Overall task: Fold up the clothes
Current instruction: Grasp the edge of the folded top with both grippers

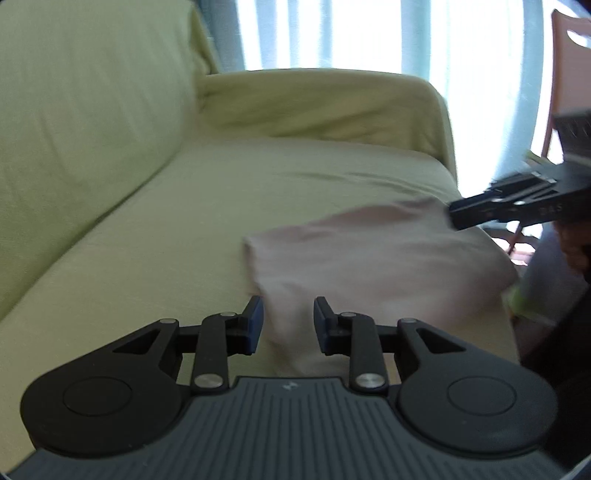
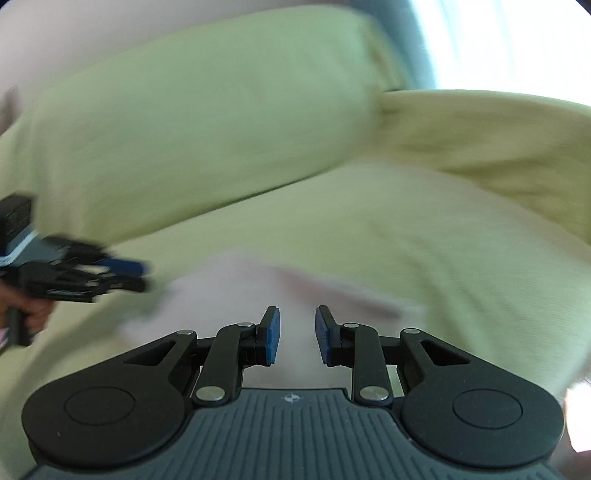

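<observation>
A folded pale pink garment (image 1: pixel 376 258) lies flat on the green sofa seat (image 1: pixel 166 229), near its front right edge. My left gripper (image 1: pixel 288 325) is open and empty, just above the garment's near left corner. My right gripper (image 2: pixel 297 334) is open and empty over the same garment (image 2: pixel 280 291); that view is blurred by motion. The right gripper also shows in the left wrist view (image 1: pixel 458 214) at the garment's far right corner. The left gripper shows at the left of the right wrist view (image 2: pixel 142 275).
The sofa's backrest (image 1: pixel 81 122) rises on the left and its armrest (image 1: pixel 314 107) stands at the far end. A bright curtained window (image 1: pixel 369 33) lies behind. A wooden chair (image 1: pixel 565 74) stands at the right.
</observation>
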